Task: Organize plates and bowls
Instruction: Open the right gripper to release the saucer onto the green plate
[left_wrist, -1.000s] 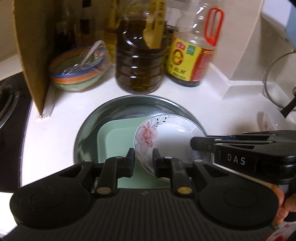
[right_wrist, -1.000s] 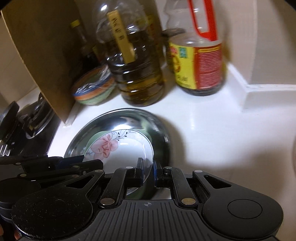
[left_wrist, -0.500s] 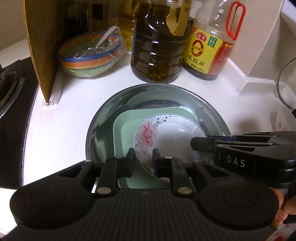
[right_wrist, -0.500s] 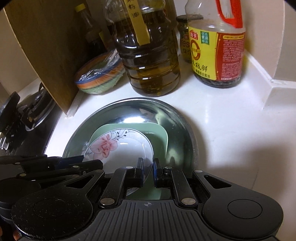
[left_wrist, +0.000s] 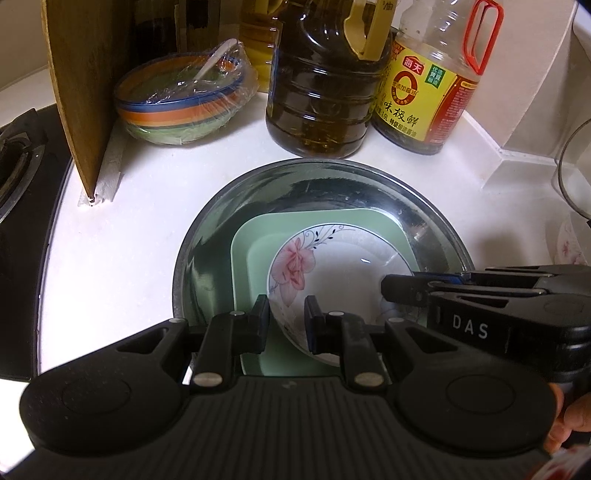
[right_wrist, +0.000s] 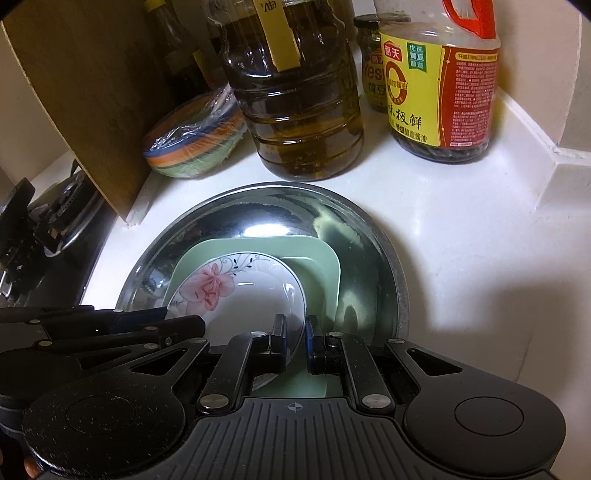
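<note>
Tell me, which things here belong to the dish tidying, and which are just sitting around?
In the job:
flowered bowl, held at its rim by the left gripper and the right gripper
green plate under it
steel basin holding both

Just sitting around:
oil jug
soy sauce bottle
wrapped striped bowl
wooden board
stove
</note>
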